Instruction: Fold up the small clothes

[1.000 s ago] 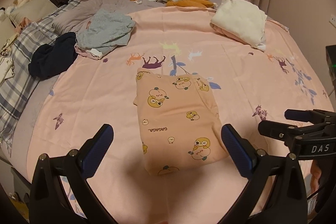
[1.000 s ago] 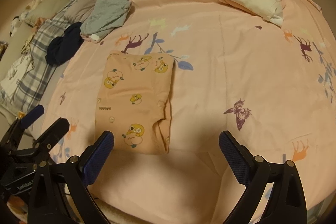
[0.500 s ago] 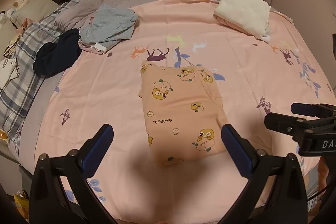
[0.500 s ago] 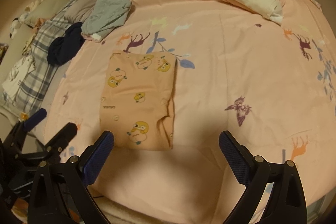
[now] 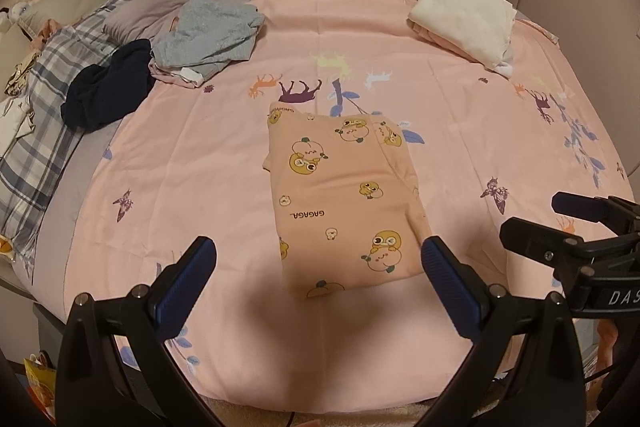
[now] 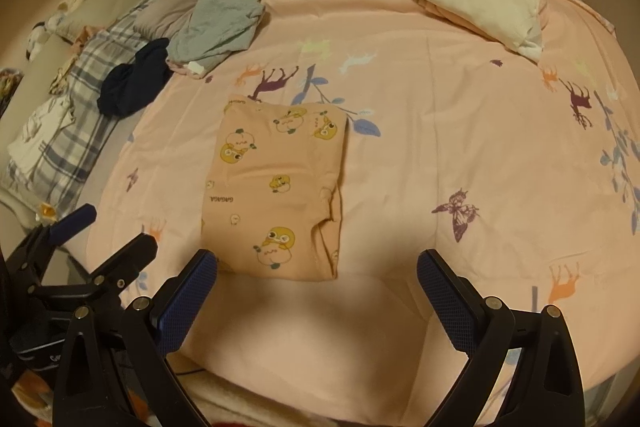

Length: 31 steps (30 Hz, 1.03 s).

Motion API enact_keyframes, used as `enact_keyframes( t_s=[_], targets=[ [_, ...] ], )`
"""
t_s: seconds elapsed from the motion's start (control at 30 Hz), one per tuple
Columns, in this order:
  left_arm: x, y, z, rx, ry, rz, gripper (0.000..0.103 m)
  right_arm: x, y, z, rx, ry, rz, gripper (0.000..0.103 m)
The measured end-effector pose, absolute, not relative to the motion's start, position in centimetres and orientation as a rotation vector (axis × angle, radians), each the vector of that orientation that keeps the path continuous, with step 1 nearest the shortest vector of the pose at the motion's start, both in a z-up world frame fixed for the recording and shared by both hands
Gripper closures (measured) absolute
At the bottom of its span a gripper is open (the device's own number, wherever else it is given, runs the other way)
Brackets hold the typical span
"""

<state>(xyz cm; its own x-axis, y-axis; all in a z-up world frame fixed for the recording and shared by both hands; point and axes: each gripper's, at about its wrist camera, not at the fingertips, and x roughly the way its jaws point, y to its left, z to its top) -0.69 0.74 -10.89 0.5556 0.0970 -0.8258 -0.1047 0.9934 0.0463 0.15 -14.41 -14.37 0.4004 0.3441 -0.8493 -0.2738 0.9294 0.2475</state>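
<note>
Garment (image 5: pixel 344 203) underside, folded layers unseen

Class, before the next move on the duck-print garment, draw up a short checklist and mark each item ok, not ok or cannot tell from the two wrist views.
1. Left gripper open and holding nothing: ok.
2. Right gripper open and holding nothing: ok.
3. Duck-print garment lies flat as a folded rectangle on the pink sheet: ok.
4. Garment apart from the grey clothes, the navy garment and the white folded pile: ok.
5. Right edge of the garment neat: not ok, a puckered fold shows there in the right wrist view.
6. Layers underneath lined up: cannot tell, hidden by the top layer.
</note>
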Motion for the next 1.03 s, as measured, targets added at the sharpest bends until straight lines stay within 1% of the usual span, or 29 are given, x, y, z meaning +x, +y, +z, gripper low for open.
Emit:
enact_keyframes(
  t_s=[0.9, 1.03],
  targets=[
    [-1.21, 0.5, -10.6, -0.005, 0.947, 0.128, 0.0, -0.76, -13.93, -14.01, 0.041, 1.082, 0.384, 0.004],
    [-1.41, 0.69, -10.44, -0.007, 0.914, 0.141, 0.0, -0.69, -13.88, -14.03, 0.038, 1.084, 0.383, 0.004]
  ],
)
